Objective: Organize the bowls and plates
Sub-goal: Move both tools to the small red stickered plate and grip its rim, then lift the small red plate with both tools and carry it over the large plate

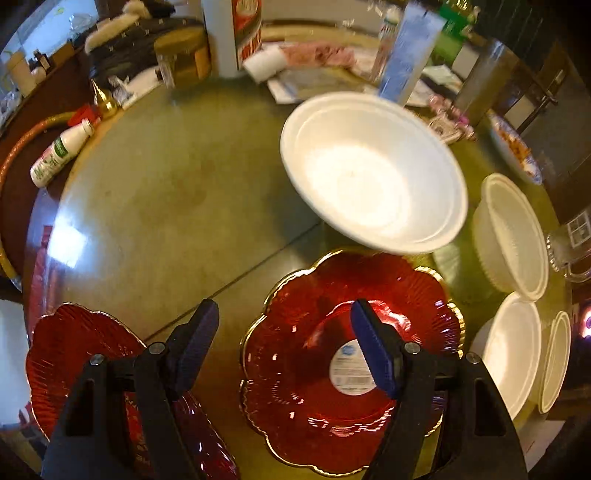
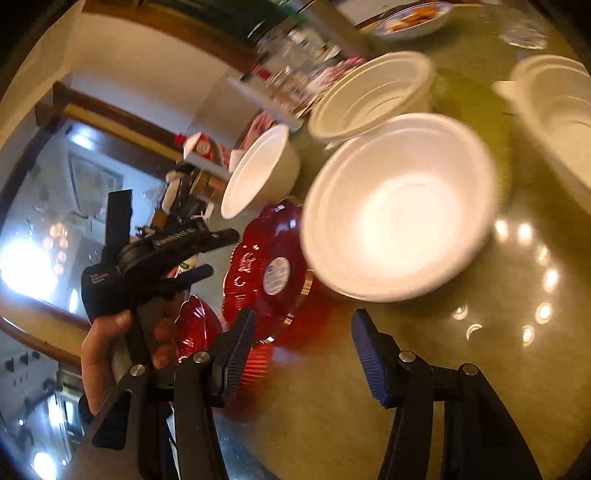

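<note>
In the left wrist view my left gripper [image 1: 286, 345] points down, open and empty, over the left edge of a red gold-rimmed plate [image 1: 332, 398] with a round label. A second red plate [image 1: 74, 354] lies to its left. A large white bowl [image 1: 373, 173] sits beyond the plate, and other white bowls [image 1: 513, 232] crowd the right side. In the right wrist view my right gripper [image 2: 303, 354] is open with nothing between its pads, just short of a blurred white bowl [image 2: 399, 210]. The labelled red plate [image 2: 266, 273] lies to that bowl's left, under the left gripper [image 2: 219, 253], which a hand holds.
The round glass table [image 1: 166, 192] carries clutter at its far edge: a white bottle [image 1: 59, 155], a tall carton [image 1: 236, 33], papers and a blue box [image 1: 406, 55]. A glass mug [image 1: 572, 251] stands at the right. A dish of food [image 2: 410, 18] sits far back.
</note>
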{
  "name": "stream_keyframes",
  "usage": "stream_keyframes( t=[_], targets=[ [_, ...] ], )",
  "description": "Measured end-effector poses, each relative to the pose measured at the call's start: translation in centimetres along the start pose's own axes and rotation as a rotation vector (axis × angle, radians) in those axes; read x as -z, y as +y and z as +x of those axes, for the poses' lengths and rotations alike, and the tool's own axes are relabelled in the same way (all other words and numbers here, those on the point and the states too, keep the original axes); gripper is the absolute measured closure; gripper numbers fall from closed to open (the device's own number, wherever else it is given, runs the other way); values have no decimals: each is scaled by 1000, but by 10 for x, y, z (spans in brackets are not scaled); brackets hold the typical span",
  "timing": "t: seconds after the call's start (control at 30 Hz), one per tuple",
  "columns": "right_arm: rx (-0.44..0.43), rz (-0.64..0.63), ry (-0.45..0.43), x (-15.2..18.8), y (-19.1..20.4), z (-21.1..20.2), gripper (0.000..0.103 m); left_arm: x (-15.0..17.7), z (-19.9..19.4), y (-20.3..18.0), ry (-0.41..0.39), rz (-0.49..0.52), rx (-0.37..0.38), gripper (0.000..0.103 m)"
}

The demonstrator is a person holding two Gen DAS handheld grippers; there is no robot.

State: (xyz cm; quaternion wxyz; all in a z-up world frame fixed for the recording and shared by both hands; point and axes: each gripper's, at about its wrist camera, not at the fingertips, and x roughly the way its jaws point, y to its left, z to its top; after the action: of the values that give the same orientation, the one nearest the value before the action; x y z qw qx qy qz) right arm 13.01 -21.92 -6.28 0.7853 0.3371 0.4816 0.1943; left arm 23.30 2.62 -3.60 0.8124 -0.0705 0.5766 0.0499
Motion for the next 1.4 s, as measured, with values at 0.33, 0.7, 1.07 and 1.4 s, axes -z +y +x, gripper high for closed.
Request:
stream_keyframes(
  t=[0.33, 0.7, 1.07, 1.4],
  targets=[
    [28, 72, 90, -5, -4, 57, 88, 7, 19, -10, 36, 81, -3, 57],
    [87, 38, 18, -4, 2, 43, 89, 18, -15, -11, -48, 134, 17, 81],
    [77, -56, -44, 17, 28, 17, 91, 55, -74, 14, -187, 105, 56, 86],
    [81, -187, -105, 41, 69, -5, 92, 96, -112, 45, -322, 53, 57, 86]
  ],
)
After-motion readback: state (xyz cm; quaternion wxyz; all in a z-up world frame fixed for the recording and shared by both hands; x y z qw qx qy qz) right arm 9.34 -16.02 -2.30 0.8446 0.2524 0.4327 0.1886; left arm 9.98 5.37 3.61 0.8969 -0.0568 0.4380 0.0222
